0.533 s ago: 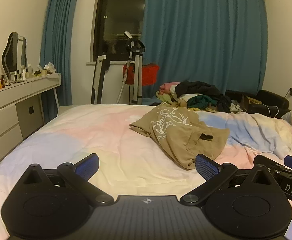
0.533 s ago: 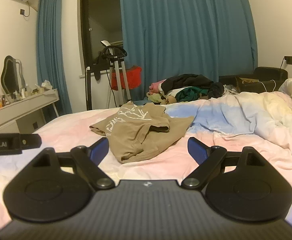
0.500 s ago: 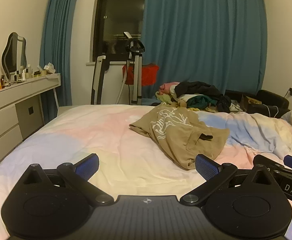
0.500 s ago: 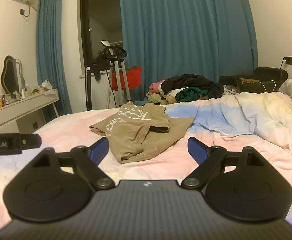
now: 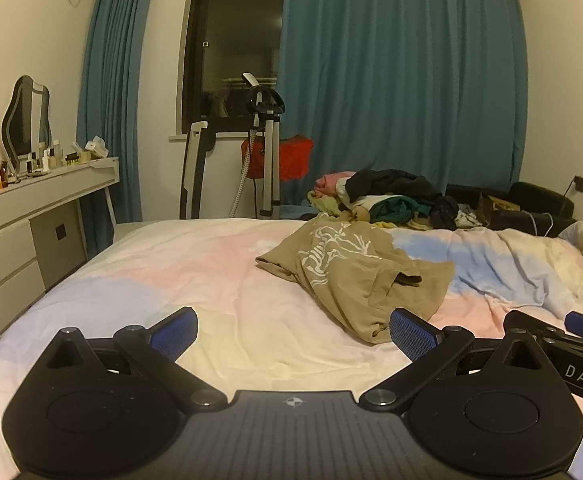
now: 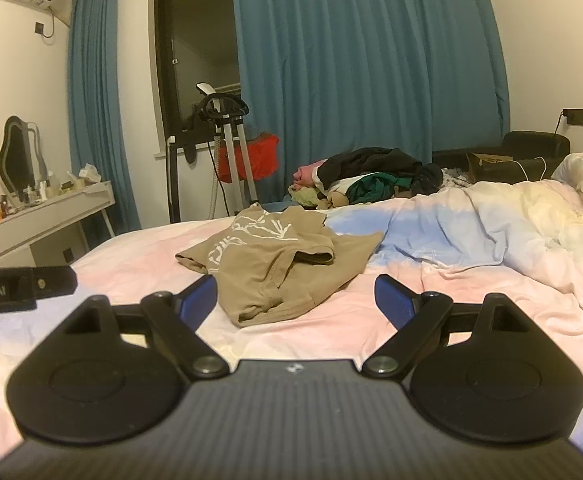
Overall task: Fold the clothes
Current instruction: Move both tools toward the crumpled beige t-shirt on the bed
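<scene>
— Where is the shirt (image 5: 355, 276)?
— Crumpled on the bed (image 5: 195, 280), ahead of me, touching neither tool.
— And your tools?
— My left tool (image 5: 291, 330) and right tool (image 6: 295, 300) both gape wide, holding nothing.

The right wrist view has tilted a little, so the crumpled tan printed T-shirt (image 6: 279, 260) on the pastel quilted bed (image 6: 471, 240) sits slightly lower

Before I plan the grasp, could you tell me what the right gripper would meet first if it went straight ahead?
Probably the crumpled tan T-shirt with white print on the pastel bed sheet; the open right gripper points at its near hem.
</scene>
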A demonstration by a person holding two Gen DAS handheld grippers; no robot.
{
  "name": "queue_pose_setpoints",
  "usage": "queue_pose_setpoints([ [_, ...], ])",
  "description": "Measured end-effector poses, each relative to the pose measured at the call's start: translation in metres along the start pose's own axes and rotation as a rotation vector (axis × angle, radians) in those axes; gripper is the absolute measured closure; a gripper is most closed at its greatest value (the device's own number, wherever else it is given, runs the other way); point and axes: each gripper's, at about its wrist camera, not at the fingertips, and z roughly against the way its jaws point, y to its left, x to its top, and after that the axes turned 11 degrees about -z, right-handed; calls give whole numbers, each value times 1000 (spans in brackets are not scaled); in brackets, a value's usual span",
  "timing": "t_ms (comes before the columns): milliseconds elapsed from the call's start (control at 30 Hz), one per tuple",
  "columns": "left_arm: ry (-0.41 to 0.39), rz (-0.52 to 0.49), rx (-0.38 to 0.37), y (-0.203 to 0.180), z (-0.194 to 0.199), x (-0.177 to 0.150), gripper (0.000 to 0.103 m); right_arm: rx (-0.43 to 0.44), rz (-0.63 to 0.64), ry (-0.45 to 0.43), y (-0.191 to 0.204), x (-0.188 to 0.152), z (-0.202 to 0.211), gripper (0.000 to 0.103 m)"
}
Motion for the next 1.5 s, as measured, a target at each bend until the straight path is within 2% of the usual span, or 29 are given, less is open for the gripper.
queue_pose_setpoints([
  [467, 1, -43, -17, -10, -5, -1, 0, 9, -19, -16, -10, -4, 1, 16],
  [733, 1, -49, 19, -9, -10, -4, 0, 5, -1, -53, -3, -3, 6, 16],
  [867, 3, -10, 11, -3, -13, -4, 0, 26, 21, -76, 7, 11, 2, 16],
  [1000, 8, 12, 25, 2, -18, -5, 0, 53, -7, -153, 18, 41, -8, 16],
  [1100, 26, -14, 47, 1, -25, -8, 0, 45, -20, -179, 24, 56, -24, 16],
  [1233, 50, -53, 77, -2, -36, -14, 0, 12, -40, -180, 17, 51, -43, 16],
  [1300, 42, -46, 59, -3, -44, -15, 0, 0, -38, -140, 8, 40, -50, 16],
  [1367, 53, -41, 3, -8, -58, -14, 0, -25, -48, -106, 3, 33, -57, 16],
  [1500, 165, -81, -57, -28, -117, -12, 0, -54, -121, -92, -8, 28, -64, 16],
])
